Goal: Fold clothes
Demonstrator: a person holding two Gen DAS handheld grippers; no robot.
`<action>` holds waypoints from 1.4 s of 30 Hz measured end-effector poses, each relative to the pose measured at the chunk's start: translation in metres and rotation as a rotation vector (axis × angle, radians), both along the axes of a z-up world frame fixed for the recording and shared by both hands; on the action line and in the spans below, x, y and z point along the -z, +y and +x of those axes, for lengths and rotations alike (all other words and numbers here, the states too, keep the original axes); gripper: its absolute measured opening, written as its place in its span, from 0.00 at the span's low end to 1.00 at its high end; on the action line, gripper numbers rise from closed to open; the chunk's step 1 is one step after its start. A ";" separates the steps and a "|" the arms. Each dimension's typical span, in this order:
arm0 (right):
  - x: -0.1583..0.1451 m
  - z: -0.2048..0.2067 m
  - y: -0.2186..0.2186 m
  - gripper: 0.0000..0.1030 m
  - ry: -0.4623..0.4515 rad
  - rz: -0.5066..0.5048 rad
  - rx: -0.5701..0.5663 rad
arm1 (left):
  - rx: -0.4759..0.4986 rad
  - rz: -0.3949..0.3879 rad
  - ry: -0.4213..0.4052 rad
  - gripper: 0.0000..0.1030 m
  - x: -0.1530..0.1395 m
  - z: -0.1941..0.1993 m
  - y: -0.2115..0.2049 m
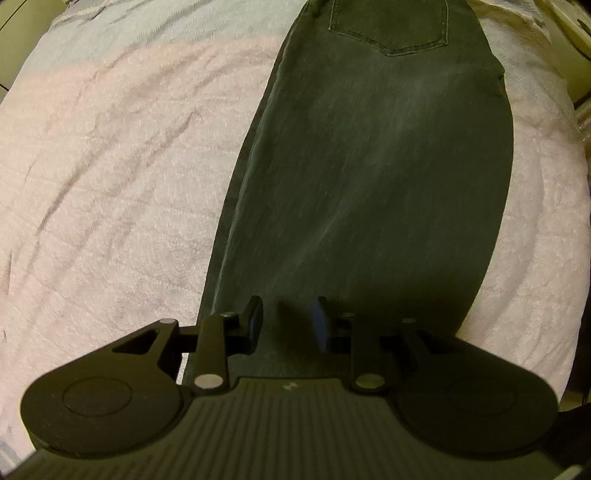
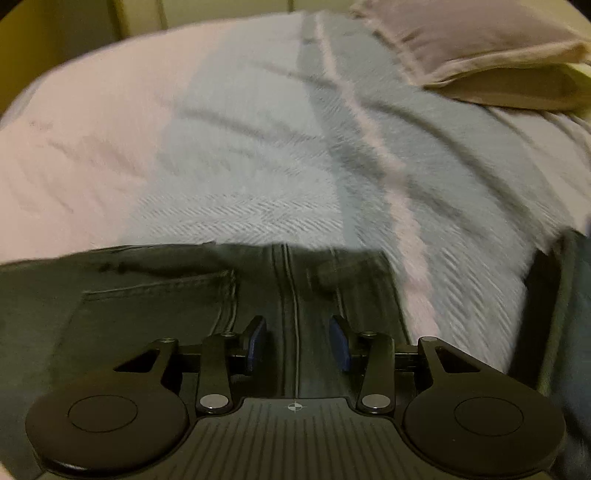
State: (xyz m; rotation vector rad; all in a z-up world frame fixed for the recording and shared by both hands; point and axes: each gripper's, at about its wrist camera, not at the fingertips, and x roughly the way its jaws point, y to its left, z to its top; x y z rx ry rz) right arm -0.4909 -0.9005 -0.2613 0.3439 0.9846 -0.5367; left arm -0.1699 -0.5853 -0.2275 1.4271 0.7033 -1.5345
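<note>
Your dark jeans (image 1: 369, 177) lie flat along the bed (image 1: 110, 166), seemingly halved lengthwise with one leg on the other and a back pocket (image 1: 388, 26) up. By my reading a crosswise fold comes next, needing a pinch through thick, stiff, faded denim. Your left gripper (image 1: 286, 319) stands open over the leg end; your right gripper (image 2: 297, 341) stands open astride the seat seam (image 2: 291, 295). Blanket (image 2: 258, 147): soft, ribbed. A pillow (image 2: 472, 48) sits beyond.

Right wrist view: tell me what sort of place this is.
Most likely a bedroom. Dark grey denim jeans lie flat on a bed spread with a pale pink and blue woven blanket, and a beige fabric pillow sits at the far corner.
</note>
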 end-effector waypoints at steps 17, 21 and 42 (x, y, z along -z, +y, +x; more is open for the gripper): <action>-0.026 -0.109 0.153 0.45 -0.147 0.093 0.341 | 0.362 -0.192 0.035 0.43 0.004 -0.103 0.057; -0.023 -0.121 0.215 0.50 -0.135 0.113 0.443 | 0.609 -0.283 0.029 0.45 0.022 -0.142 0.083; 0.010 -0.049 0.304 0.75 -0.423 0.160 0.539 | 0.305 -0.283 0.266 0.00 -0.038 -0.076 -0.008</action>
